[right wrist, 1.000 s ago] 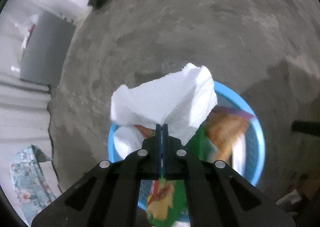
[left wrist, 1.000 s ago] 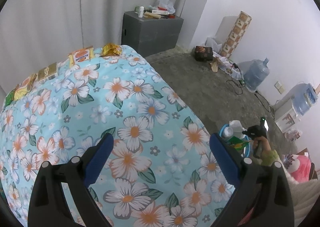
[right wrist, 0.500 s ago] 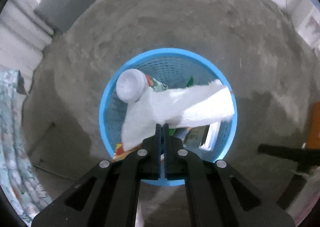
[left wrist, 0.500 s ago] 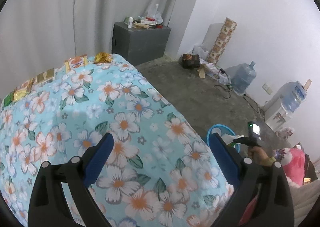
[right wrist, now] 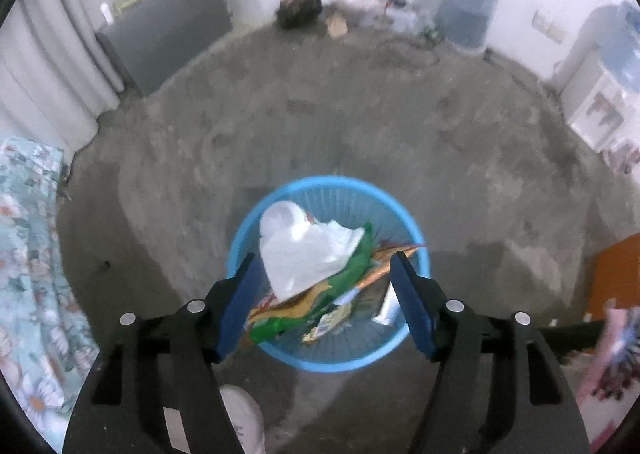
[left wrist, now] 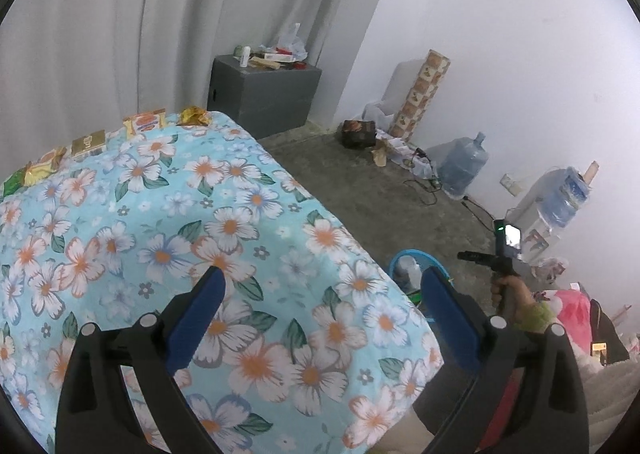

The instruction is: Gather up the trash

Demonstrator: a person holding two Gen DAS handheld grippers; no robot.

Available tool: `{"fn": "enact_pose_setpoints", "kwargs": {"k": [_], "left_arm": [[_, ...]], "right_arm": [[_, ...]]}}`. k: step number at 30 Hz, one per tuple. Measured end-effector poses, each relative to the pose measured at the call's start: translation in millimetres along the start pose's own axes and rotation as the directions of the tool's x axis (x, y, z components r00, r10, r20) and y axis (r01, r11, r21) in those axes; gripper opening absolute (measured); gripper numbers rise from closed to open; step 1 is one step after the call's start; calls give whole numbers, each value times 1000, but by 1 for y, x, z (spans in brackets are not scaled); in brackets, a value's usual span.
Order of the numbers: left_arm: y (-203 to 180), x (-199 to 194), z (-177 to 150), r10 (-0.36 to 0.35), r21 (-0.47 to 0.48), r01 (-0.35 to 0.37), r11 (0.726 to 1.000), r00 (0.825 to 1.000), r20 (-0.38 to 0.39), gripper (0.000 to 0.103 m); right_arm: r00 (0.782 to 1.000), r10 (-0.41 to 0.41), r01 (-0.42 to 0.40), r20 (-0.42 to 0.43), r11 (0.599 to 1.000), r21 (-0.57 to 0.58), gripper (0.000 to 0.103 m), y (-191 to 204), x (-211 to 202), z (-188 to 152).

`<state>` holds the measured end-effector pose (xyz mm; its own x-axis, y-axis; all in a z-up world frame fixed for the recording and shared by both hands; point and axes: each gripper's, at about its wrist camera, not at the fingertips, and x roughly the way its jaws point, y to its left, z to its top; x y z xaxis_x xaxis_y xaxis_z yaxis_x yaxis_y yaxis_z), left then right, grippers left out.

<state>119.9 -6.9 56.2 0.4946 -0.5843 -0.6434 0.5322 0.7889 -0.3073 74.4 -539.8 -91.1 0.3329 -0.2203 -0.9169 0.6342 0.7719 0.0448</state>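
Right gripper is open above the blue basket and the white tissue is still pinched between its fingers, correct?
Not quite. The right gripper is open above the blue basket, but the right wrist view shows the white tissue lying in the basket.

Black tongs (right wrist: 324, 286) with blue pads (right wrist: 236, 302), silver screws.

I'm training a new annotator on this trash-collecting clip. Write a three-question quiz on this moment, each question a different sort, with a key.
1. True or false: the right gripper is clamped on the white tissue.
2. Multiple choice: the tissue lies A) on the floor, B) in the blue basket, C) on the floral bedspread.
3. Fill in: the left gripper hangs open above the ____.

Key
1. False: its jaws stand wide apart.
2. B, on top of the wrappers.
3. Floral bedspread; more wrappers sit along its far edge.
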Motion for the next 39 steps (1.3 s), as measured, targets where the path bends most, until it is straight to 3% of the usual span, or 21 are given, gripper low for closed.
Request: {"fn": "enact_pose_setpoints", "kwargs": {"k": [3, 7, 8, 11, 14, 16, 18, 20, 25, 27, 32, 39], "left_arm": [[-8, -7, -6, 1, 8, -2, 1000, 1000, 31, 97], [-20, -18, -16, 82, 2, -83, 997, 990, 114, 97], [-21, -19, -19, 102, -3, -102, 995, 987, 124, 97], [-27, -23, -29, 217, -64, -210, 976, 969, 119, 97], [-28, -30, -42, 256, -112, -243, 963, 959, 117, 97], [-31, -35, -50, 322, -102, -310, 945, 938, 131, 97], [-36, -40, -62, 412, -81, -404, 911, 899, 150, 97], [-39, -42, -72, 442, -87, -434, 897, 886, 138, 97], [-43, -37, -102, 456, -107, -450, 887, 889, 37, 97], [-44, -32, -111, 458, -98, -456, 884, 889, -5, 97], [-45, -24, -124, 476, -83, -480, 873, 877, -61, 97], [-41, -18, -123, 495, -84, -500, 862, 865, -79, 97]], "right_arm": [[994, 54, -51, 96, 998, -32, 67, 15, -54, -10], [960, 152, -127, 235, 985, -117, 88, 51, -141, -45], [943, 183, -143, 277, 977, -157, 94, 67, -169, -62], [901, 246, -166, 357, 956, -241, 95, 101, -220, -99], [854, 326, -202, 406, 926, -319, 95, 130, -257, -134], [831, 360, -213, 425, 910, -355, 95, 147, -274, -156], [813, 354, -184, 462, 909, -374, 95, 159, -284, -170], [806, 339, -144, 485, 907, -395, 95, 165, -287, -179], [842, 243, 10, 481, 885, -465, 95, 193, -279, -207], [871, 193, 67, 451, 865, -498, 95, 202, -268, -217], [934, 127, 57, 333, 870, -490, 95, 198, -245, -226], [955, 91, 36, 283, 909, -416, 95, 179, -240, -234]]}}
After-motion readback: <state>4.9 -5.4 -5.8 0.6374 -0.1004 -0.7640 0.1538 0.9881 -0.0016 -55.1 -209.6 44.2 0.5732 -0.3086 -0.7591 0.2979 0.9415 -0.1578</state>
